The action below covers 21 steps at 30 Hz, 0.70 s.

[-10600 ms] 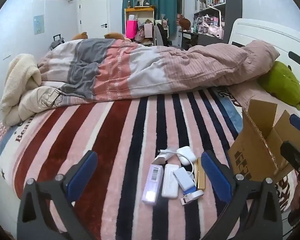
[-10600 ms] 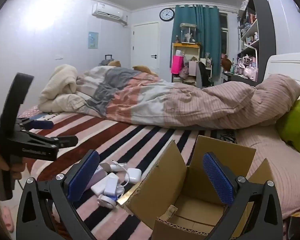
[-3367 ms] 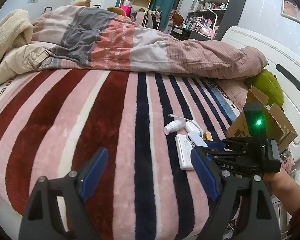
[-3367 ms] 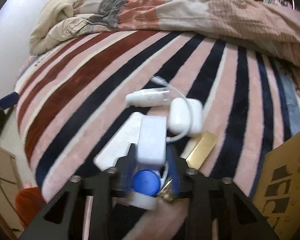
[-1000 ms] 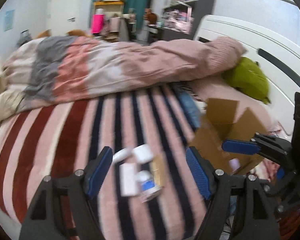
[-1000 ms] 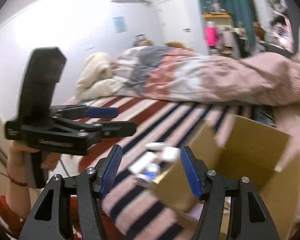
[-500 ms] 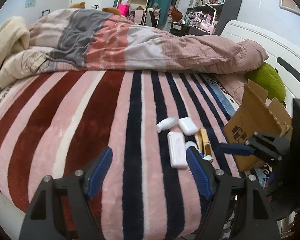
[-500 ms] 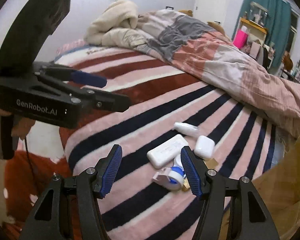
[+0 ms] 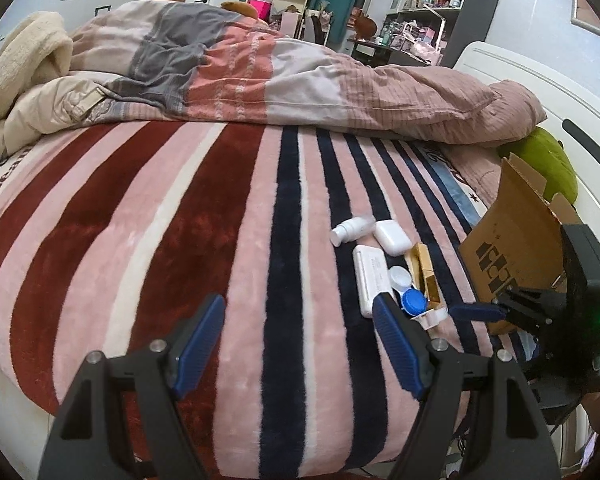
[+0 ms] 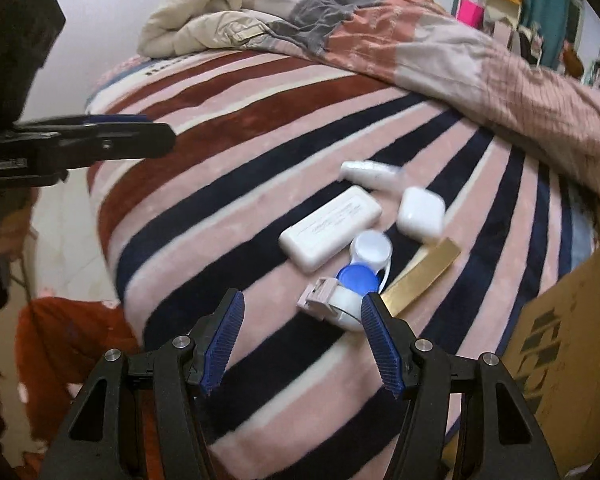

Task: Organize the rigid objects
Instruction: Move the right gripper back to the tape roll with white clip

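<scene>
- Right gripper point(image 10: 300, 320) hovers with jaws apart and nothing between them, just short of the cluster of small items on the striped blanket point(image 10: 220, 184); its right finger sits beside the blue-and-white lens case point(image 10: 360, 268).
- Left gripper point(image 9: 300, 332) hangs over bare blanket with jaws likewise apart and empty; the same cluster lies just past its right finger.
- Five items lie loose on the bed: a white flat case point(image 10: 330, 226), a white earbud case point(image 10: 420, 212), a small white bottle point(image 10: 370, 174), a gold bar point(image 10: 420, 276) and the lens case, all touching or close together.
- Cardboard box point(image 9: 512, 256) stands open at the right, near the items; its inside cannot be seen from either view.
- Judged from this layout, most of the sorting remains: every visible item has yet to go into the box, and the lens case looks the likeliest next pick.
</scene>
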Tool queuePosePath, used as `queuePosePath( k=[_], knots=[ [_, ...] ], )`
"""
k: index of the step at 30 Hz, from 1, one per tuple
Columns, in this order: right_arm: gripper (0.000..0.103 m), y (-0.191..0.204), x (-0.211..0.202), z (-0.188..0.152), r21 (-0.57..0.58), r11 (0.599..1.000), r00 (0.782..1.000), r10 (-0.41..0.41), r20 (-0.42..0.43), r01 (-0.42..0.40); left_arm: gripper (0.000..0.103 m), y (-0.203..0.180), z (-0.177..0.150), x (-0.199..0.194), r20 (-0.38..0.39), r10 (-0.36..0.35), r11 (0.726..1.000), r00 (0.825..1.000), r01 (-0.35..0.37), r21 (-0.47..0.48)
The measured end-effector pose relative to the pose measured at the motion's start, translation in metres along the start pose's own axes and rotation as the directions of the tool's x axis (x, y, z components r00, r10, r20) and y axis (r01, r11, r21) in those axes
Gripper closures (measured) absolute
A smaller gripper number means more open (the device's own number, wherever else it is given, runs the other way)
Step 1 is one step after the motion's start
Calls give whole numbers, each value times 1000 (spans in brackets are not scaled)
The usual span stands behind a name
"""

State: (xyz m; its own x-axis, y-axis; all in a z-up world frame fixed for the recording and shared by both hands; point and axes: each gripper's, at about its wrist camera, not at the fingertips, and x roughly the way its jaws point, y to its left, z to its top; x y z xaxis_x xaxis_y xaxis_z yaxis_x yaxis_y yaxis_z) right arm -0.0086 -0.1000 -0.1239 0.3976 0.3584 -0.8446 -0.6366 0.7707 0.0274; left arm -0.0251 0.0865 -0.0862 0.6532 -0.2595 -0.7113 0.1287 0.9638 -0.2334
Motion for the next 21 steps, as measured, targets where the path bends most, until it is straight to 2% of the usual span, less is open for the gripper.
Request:
queuePosePath(
  k=[9,16,18,19,21],
  knots=[
    [45,-6,2,-23,61,997,999,37,-20,-36,29,-12,-3,0,-18,10,1000,1000,-10,21],
    [45,-10,12,-31,63,998,1000,-1,-16,2,29,-14,-5,3,-29,10,1000,1000,-9,16],
    [52,-10,16,-31,63,998,1000,4,-9,-3,29,-16,-6,4,-35,2,1000,999,-2,15],
    [66,-10,17,-31,59,998,1000,-2,-3,2,29,-17,-7,5,-38,-4,1000,999,4,14],
    [69,-9,18,-31,50,999,1000,-16,4,16,29,-19,-7,5,-43,-9,1000,999,10,13]
  ],
)
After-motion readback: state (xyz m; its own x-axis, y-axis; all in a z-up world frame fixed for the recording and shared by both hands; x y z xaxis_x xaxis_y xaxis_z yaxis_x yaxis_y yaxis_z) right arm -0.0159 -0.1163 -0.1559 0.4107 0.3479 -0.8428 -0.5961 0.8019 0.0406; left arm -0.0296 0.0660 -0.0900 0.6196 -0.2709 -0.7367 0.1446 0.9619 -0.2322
